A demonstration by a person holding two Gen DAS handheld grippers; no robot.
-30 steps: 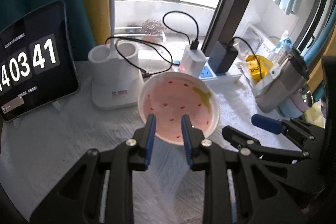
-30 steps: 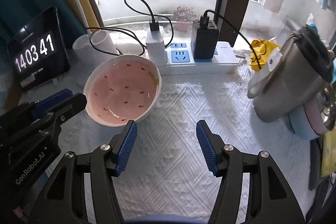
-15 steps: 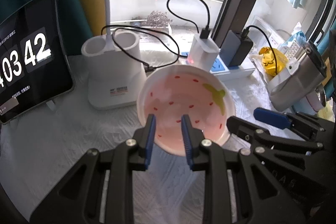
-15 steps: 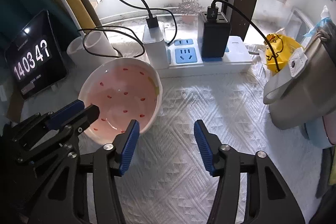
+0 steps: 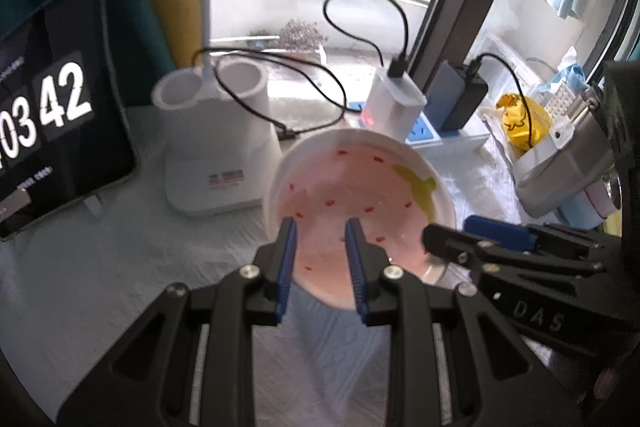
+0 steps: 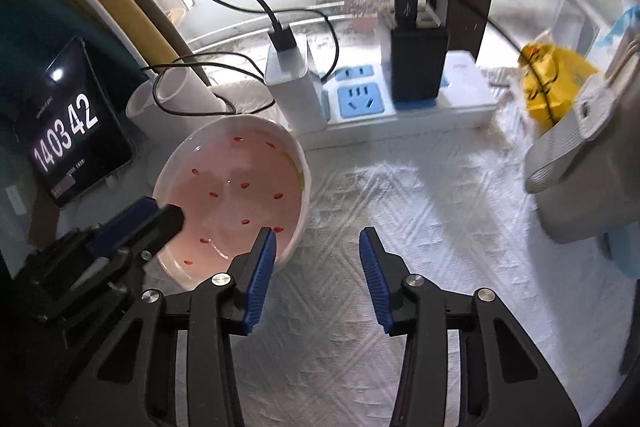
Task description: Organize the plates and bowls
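Two views, one bowl.

Left wrist view: left gripper (image 5: 320, 227) was narrowly open and clamped on the near rim of the pink bowl (image 5: 360, 195). The rim ran between its blue pads (image 5: 286, 259), and the rest of the bowl stretched ahead of the fingertips. The bowl had a white rim, red flecks and a yellow-green patch on its far right side. Right gripper (image 5: 448, 229) came in from the right: one fingertip overlapped the bowl's right edge, the other stayed outside it. Contact there could not be made out. Ahead and left of the fingers stood a white holder (image 5: 216, 147) and a tablet clock (image 5: 48, 107), both on the white cloth (image 5: 120, 247).

Right wrist view: right gripper (image 6: 316, 237) stood about half open and its jaws were closing. Only cloth (image 6: 420, 207) showed in most of the gap. The bowl (image 6: 240, 183) sat ahead and left, tilted, its edge just beside the left pad (image 6: 262, 267); the pads were not pressing on it. Left gripper (image 6: 164, 209) reached in from the left, one finger inside the bowl and one outside, gripping the wall. A power strip (image 6: 400, 107) lay well ahead of the fingers.
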